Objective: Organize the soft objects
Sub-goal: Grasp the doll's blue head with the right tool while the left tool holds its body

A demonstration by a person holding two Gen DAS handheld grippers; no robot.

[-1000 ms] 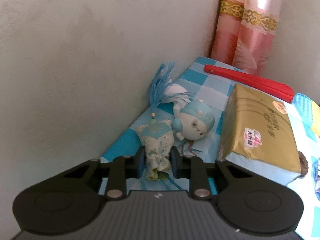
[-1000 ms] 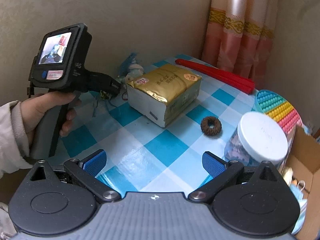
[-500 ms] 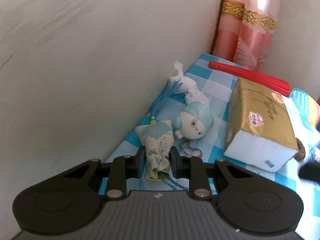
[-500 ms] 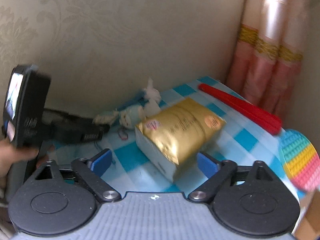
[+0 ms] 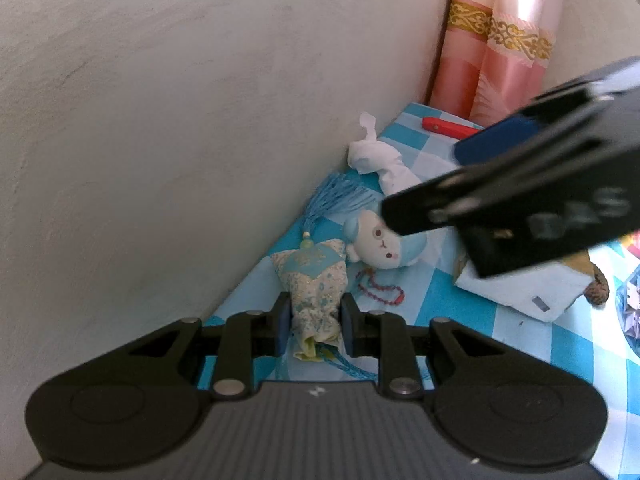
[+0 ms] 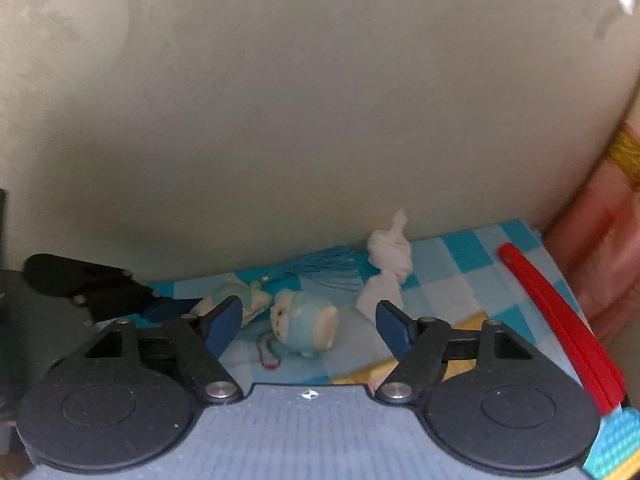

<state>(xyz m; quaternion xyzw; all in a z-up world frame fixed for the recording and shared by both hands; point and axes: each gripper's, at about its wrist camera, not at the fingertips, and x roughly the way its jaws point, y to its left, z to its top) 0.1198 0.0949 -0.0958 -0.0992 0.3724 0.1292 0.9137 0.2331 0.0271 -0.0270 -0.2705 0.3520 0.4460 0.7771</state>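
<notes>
My left gripper (image 5: 314, 328) is shut on a floral cloth sachet (image 5: 316, 292), whose blue tassel (image 5: 336, 200) trails along the wall. Beside the sachet lies a small blue-and-white plush toy (image 5: 380, 244) on the checked tablecloth. In the right wrist view this plush toy (image 6: 304, 328) sits between the pads of my right gripper (image 6: 308, 320). Its jaws are closing and both pads stand clear of the toy. The sachet (image 6: 256, 300) shows behind the left pad, with the left gripper (image 6: 160, 304) on it. A blurred black finger (image 5: 440, 204) of the right gripper crosses the left wrist view.
A knotted white cloth (image 6: 390, 256) lies by the wall, a red bead bracelet (image 6: 266, 354) beside the plush. A gold tissue pack (image 6: 472, 324), a long red fan (image 6: 560, 320) and a colourful bubble pad (image 6: 616, 444) lie right. The wall runs close behind; a pink curtain (image 5: 500, 60) hangs in the corner.
My right gripper has swung left across the table to the wall, rolled, and narrowed its jaws around the plush toy. It now crosses the left wrist view. The left keeps its grip on the sachet.
</notes>
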